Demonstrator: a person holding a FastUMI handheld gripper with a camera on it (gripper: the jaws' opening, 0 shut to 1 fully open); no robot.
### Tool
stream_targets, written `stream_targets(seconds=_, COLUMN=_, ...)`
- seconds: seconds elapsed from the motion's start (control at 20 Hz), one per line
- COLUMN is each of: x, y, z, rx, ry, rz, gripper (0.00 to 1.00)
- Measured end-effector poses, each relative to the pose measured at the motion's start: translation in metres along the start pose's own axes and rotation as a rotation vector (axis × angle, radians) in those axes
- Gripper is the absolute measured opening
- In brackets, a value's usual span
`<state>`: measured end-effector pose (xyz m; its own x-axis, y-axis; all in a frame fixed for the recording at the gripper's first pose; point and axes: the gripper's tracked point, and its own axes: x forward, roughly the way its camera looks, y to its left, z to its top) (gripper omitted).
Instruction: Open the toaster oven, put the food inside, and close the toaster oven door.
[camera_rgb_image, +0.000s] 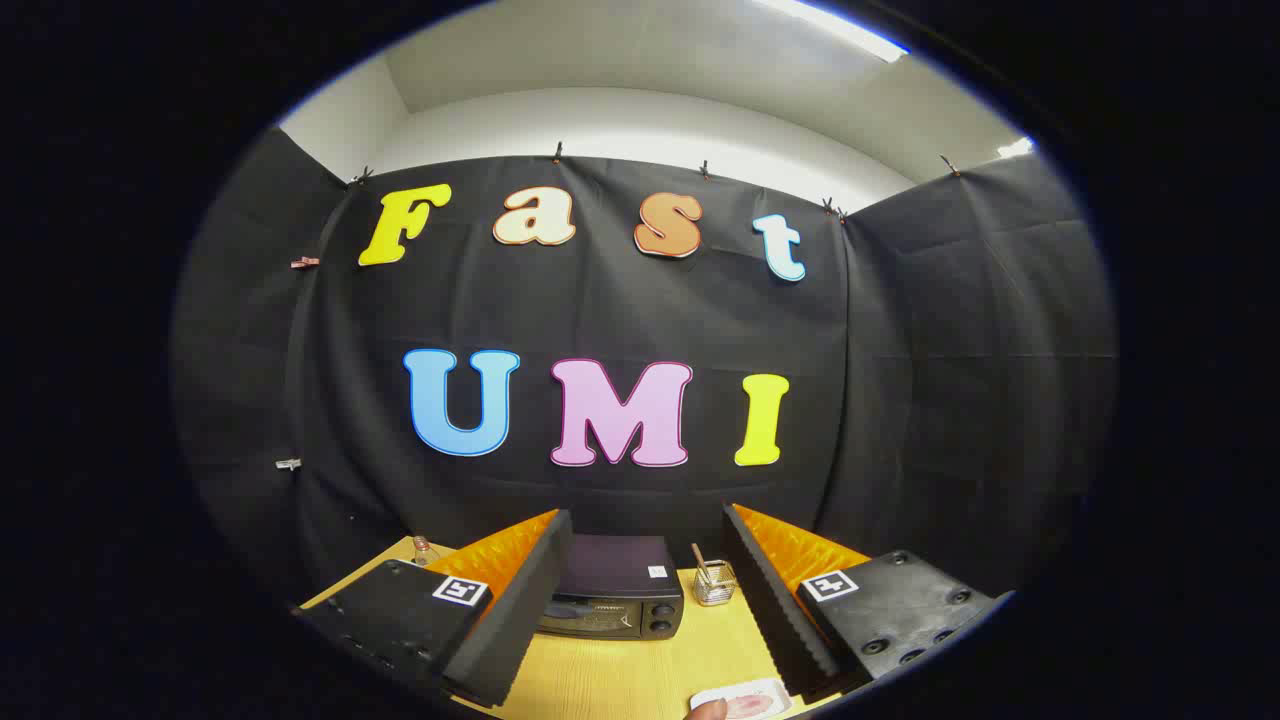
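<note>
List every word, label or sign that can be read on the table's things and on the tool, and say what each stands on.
None can be quoted.
On top of the toaster oven, a white sticker: too small to read.
Markings by its knobs: blurred, unreadable.
Square markers, one on each finger of the tool: black-and-white patterns, no words.
The tool is open, and the toaster oven lies beyond its fingers.

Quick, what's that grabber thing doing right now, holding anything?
Gripper: open, jaws spread wide and holding nothing; the toaster oven sits on the table beyond them, door shut.
Fingertip: near the plate; whether it touches cannot be told.
</note>
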<state>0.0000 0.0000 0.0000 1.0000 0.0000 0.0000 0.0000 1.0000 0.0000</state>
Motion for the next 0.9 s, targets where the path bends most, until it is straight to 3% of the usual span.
stream_targets(seconds=0.9, x=0.0005, y=0.0058, z=-0.0032, rx=-0.025, ry=0.009, rz=-0.007, gripper=0.98)
